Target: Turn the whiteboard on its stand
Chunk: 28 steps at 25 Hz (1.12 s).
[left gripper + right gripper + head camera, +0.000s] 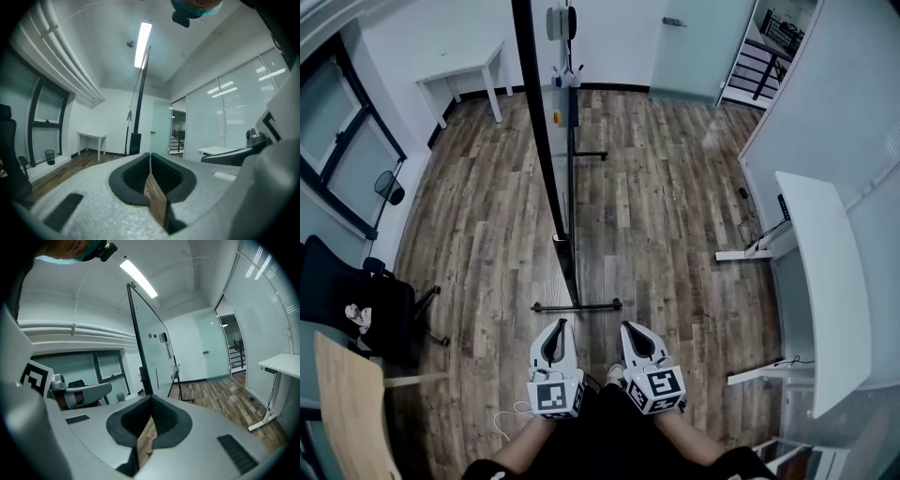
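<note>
1. Head view. The whiteboard [540, 122] is seen edge-on from above, as a dark strip running away from the person over the wooden floor [675, 206]. Its long axis is thus pointed almost straight at the two tools. The near foot bar of the stand [577, 306] is laid crosswise just ahead of both tips. The left gripper [560, 326] and the right gripper [627, 328] are held side by side, short of the board and touching nothing. The board's near edge lies between them, somewhat closer to the left one.

2. Left gripper view. The jaws of the left gripper [150, 161] are seen brought together at the tips, with nothing held between them. The whiteboard [140, 98] is reduced to a thin upright line dead ahead, so this tool is judged to be aligned with the board's plane.

3. Right gripper view. The right gripper [151, 401] is likewise closed at the tips and empty. The whiteboard [152, 348] is shown slightly obliquely, its dark near frame edge directly ahead and one face exposed to the right. A sideways push on that near edge is judged to be what the turn requires.
</note>
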Each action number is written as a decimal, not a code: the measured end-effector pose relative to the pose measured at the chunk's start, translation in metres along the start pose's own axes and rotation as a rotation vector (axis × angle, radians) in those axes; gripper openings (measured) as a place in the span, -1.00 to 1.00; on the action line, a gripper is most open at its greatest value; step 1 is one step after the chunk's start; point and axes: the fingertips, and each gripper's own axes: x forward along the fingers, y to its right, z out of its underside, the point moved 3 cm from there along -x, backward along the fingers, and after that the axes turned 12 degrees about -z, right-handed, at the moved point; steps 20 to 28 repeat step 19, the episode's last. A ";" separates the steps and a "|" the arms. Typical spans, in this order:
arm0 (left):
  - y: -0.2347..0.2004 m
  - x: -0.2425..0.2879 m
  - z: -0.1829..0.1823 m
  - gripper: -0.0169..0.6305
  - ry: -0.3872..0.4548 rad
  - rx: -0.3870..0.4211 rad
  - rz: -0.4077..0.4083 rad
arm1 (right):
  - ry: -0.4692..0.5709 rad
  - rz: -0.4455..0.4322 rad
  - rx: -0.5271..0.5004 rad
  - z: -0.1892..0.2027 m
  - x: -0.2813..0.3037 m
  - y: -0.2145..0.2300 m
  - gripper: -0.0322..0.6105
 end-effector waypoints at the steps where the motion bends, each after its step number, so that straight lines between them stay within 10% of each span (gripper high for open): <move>1: -0.002 0.000 0.000 -0.87 -0.003 -0.004 -0.007 | 0.000 -0.001 -0.001 -0.001 0.001 -0.001 -0.87; 28: -0.008 0.002 0.006 -0.87 -0.003 -0.004 -0.018 | -0.011 -0.017 -0.006 0.005 0.009 -0.003 -0.87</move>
